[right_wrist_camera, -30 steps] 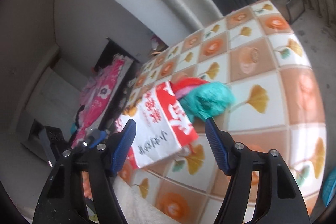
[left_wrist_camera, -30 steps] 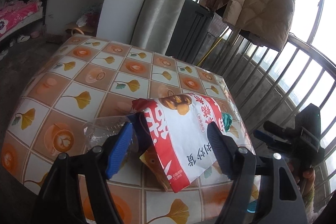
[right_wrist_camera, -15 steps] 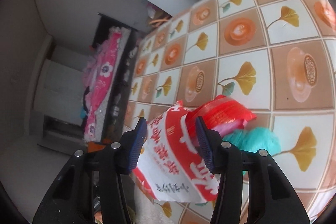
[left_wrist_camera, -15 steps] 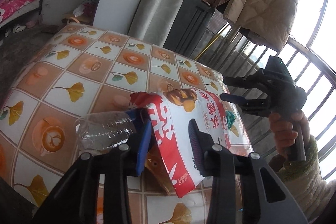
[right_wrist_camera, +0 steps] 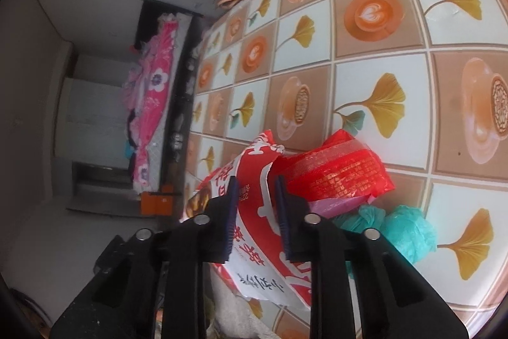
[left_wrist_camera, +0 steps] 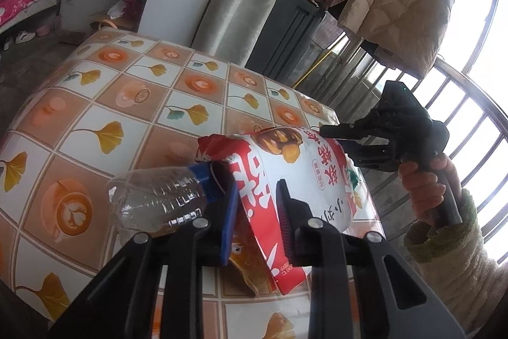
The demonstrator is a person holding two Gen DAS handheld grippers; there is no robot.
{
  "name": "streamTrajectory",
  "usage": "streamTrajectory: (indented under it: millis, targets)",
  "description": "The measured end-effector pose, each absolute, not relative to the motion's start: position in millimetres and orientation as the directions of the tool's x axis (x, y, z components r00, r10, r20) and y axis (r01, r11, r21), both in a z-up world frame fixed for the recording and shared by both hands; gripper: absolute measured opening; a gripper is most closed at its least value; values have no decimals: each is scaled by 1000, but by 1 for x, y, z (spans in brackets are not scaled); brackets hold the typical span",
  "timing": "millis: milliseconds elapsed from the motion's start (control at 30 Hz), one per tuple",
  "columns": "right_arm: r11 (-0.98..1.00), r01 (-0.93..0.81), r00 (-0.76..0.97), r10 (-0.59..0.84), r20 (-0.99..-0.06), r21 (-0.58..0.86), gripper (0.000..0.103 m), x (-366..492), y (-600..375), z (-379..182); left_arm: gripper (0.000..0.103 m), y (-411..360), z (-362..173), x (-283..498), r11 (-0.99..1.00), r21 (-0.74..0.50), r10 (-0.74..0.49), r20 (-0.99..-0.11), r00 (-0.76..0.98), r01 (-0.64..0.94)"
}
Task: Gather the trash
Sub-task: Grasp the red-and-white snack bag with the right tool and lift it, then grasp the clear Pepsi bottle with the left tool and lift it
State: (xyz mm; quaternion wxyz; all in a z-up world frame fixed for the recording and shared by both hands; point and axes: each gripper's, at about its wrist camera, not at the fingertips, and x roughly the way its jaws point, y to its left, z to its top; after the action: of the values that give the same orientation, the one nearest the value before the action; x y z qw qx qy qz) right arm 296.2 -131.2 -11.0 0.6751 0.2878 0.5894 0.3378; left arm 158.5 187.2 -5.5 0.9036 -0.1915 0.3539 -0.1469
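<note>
The left hand-held gripper (left_wrist_camera: 255,213) has its blue-padded fingers drawn close on the near edge of a red-and-white snack bag (left_wrist_camera: 301,180), with the red strip of the bag pinched between them. Just to the left of its left finger, a clear plastic bottle (left_wrist_camera: 155,200) with a blue label lies on its side, touching the bag; whether the finger touches the bottle I cannot tell. The right hand-held gripper (right_wrist_camera: 255,213) has its fingers narrowed on the opposite side of the same snack bag (right_wrist_camera: 263,231), the bag's white and red panel running between them. In the left wrist view, the right hand-held gripper (left_wrist_camera: 346,142) reaches the bag's far right edge, with the person's right hand (left_wrist_camera: 425,186) on its handle.

Past the right gripper's fingers, a red plastic bag (right_wrist_camera: 336,173) lies against the snack bag. A crumpled teal plastic bag (right_wrist_camera: 403,231) sits just beside it. All of it rests near one corner of the surface (left_wrist_camera: 104,104), which is covered in an oilcloth with a ginkgo-leaf and coffee-cup pattern.
</note>
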Motion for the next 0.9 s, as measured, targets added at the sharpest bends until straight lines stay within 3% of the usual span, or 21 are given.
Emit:
streamTrajectory:
  millis: [200,433,700,900]
  targets:
    - [459,-216,111,888,-446,862,1,289,-131,14,24,199,0,155,856,-499,-426,-536,728,134]
    - [360,-353,200,931,-307,864,0,271,-140,66,24,205,23,144,845,-515,-416,-458,786,147]
    - [295,-366,335,927,-171,883,0,250,-202,89,24,197,23,136,862,-488,-404,-492,771,140]
    - [285,-332,421,898,-129,899,0,222,-254,81,24,185,16,131,870,-465,-421,-528,738,164]
